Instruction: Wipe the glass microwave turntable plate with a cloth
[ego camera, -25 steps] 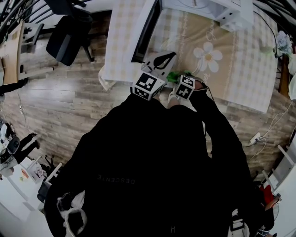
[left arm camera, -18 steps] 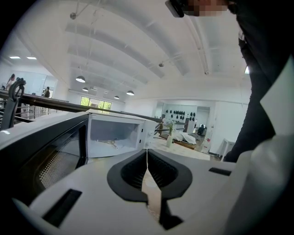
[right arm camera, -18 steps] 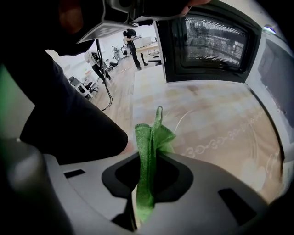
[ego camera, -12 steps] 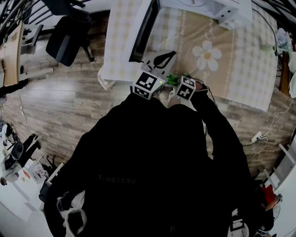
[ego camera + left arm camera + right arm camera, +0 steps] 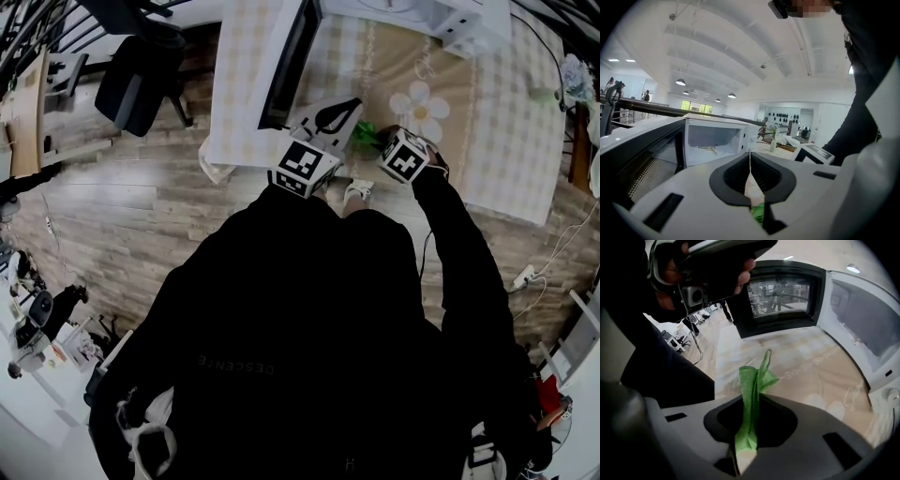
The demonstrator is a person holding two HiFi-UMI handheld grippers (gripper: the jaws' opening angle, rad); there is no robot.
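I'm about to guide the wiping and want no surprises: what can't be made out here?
Glass plate: not discernible in any view; whether the left gripper's shut fingers pinch it cannot be told.
Green cloth's lower end: right gripper view, hidden between the right gripper's fingers.
Table near the person: head view, blocked by their dark torso.

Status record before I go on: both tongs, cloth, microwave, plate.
left tongs: shut, nothing seen gripped
right tongs: shut on cloth
cloth: green, sticks up past the tips
microwave: door open, roller ring on its floor, no plate inside
plate: not made out in any view
table: floral tablecloth
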